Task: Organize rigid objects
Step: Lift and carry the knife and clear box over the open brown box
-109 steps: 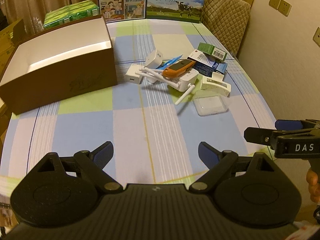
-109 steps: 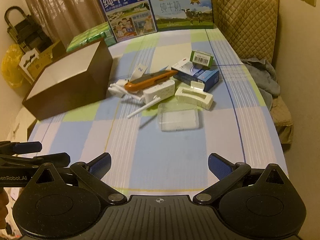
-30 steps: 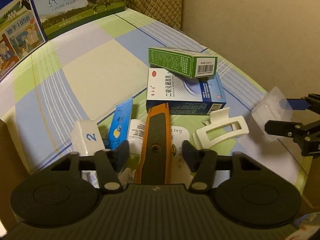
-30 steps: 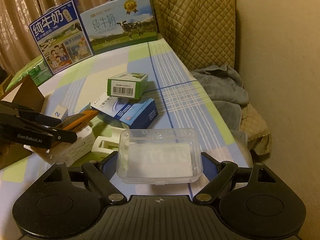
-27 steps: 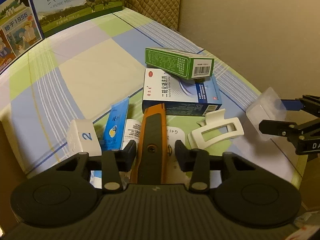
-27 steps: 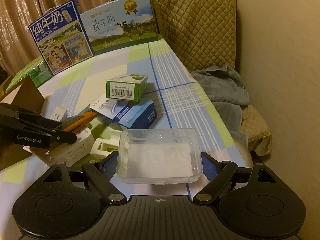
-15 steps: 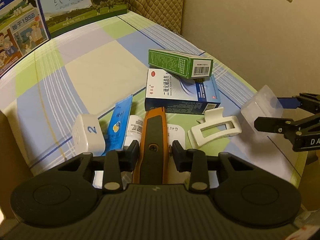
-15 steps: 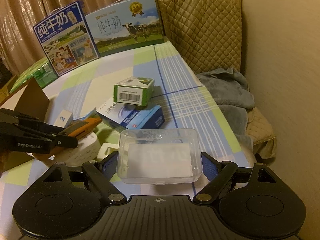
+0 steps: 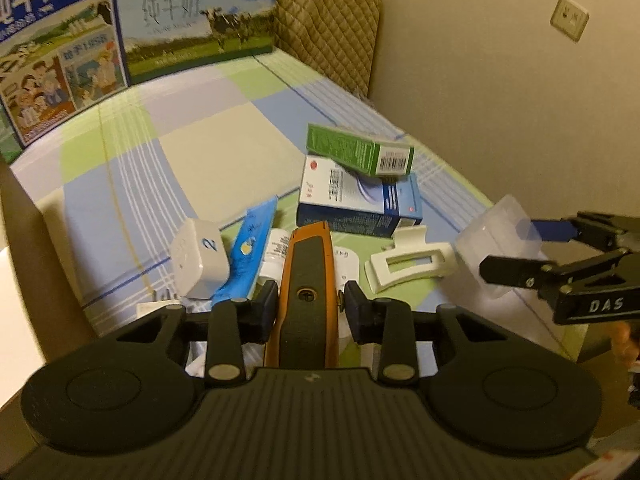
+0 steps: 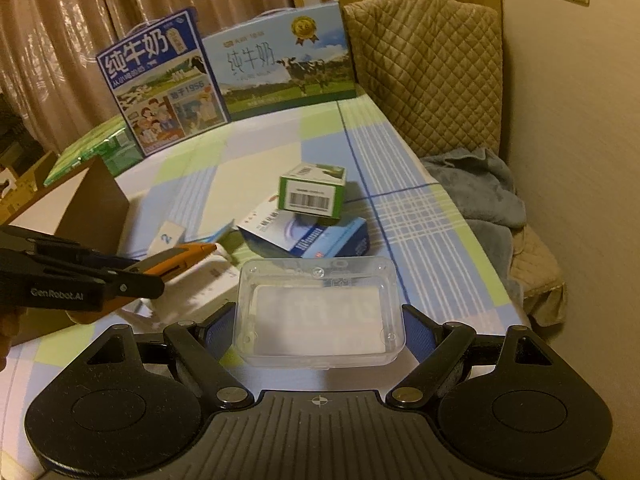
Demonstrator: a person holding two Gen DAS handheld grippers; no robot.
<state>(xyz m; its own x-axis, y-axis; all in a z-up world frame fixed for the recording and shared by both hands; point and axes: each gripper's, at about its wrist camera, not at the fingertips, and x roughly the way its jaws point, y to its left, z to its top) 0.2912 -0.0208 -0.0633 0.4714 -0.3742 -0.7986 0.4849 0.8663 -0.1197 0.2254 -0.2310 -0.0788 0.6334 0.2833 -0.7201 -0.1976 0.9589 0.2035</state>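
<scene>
The left gripper [image 9: 308, 306] is clamped on an orange-and-black utility knife [image 9: 306, 280], whose rear end is hidden under the gripper body. The right gripper [image 10: 320, 326] pinches a clear plastic box [image 10: 320, 312] by its short ends, held above the table. Beneath the knife, white items are half covered and hard to identify. The checked blue-green tablecloth [image 9: 188, 152] carries a green carton [image 9: 358, 152] lying on a blue medicine box [image 9: 356, 200], with a white clip [image 9: 408, 266] nearer. Two glossy milk cartons [image 10: 224, 76] stand at the far edge before curtains.
</scene>
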